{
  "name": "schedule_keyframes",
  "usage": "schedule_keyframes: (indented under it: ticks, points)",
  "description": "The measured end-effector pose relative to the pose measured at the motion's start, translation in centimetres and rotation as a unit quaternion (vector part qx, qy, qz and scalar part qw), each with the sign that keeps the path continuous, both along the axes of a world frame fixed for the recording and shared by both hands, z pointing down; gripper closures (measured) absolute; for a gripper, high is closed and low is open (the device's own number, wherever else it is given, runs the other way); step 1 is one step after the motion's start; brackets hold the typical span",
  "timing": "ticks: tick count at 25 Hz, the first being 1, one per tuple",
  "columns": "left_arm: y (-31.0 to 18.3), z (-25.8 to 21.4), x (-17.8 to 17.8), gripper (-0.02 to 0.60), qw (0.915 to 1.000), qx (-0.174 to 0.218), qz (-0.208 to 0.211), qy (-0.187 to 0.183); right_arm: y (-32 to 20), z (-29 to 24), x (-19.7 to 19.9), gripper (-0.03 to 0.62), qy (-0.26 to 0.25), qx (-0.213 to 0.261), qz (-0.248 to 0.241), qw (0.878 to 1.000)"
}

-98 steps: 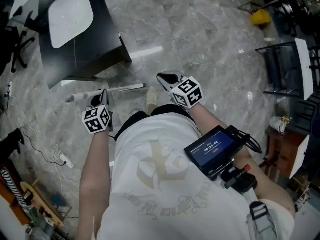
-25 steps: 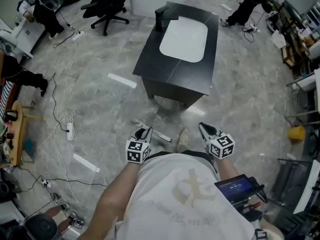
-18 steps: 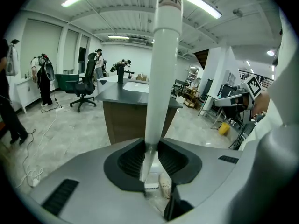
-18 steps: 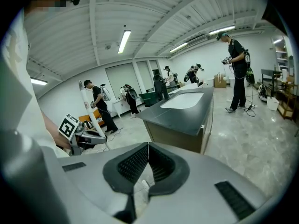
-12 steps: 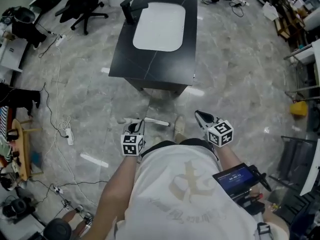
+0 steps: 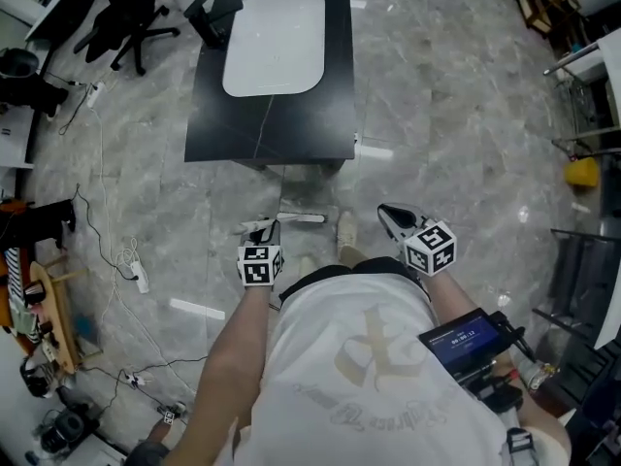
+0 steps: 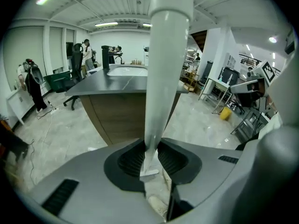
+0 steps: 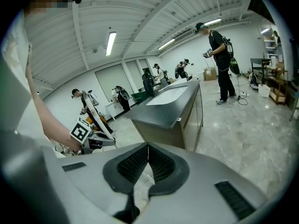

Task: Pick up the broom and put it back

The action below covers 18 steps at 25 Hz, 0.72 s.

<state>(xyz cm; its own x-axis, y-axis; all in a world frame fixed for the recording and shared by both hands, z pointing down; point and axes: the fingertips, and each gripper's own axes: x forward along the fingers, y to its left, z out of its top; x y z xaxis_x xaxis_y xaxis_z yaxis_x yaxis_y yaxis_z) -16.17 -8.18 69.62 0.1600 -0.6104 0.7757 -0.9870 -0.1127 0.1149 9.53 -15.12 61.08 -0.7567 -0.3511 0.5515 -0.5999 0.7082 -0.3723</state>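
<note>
**Broom handle pinched in the left tool, in front of the table's near edge**

The left tool [image 6: 264,231] is clamped on the white broom handle [image 6: 299,218]. In the left gripper view the handle [image 7: 166,69] passes between the dark pads [image 7: 133,158], which press it from both sides, and its end shows just below them. The brush end is in no view. The right tool [image 6: 390,214] is pressed together on nothing; in the right gripper view its jaws meet in a thin line.

From the head view, the handle lies crosswise just short of the near edge of the black table [image 6: 277,124], over a narrow strip of marble floor [image 6: 437,115]. One shoe [image 6: 346,229] stands in that strip, between the two tools. A white panel [image 6: 275,45] takes up the table's far half.

To the right of the table the floor is bare and wide as far as the racks [image 6: 582,260] and a yellow object [image 6: 582,171] at the right edge. To the left, cables [image 6: 102,183] trail across the floor, and an office chair [image 6: 136,13] stands off the table's far left corner.

Half a second ago the table sat more to the right in the head view and reached lower; now it lies further left and higher. Both tools also show a little higher. The left tool's grip on the handle is unchanged.
</note>
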Motion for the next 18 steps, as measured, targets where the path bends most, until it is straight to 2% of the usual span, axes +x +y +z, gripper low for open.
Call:
schedule_keyframes:
  ticks: [9,14,18]
  points:
    - [-2.1,3.1,1.0,0.489,0.9986,-0.043,0.029,-0.009,-1.6,0.3,2.9,0.577,0.017,-0.012,0.023,1.000]
    - [-3.1,5.1,2.3,0.489,0.9947,-0.076,0.067,-0.019,-2.8,0.7,3.5,0.576,0.021,-0.021,0.025,0.999]
    - [-3.8,6.2,2.5,0.489,0.9934,-0.088,0.071,-0.020,-3.4,0.6,3.7,0.577,0.023,-0.022,0.029,0.999]
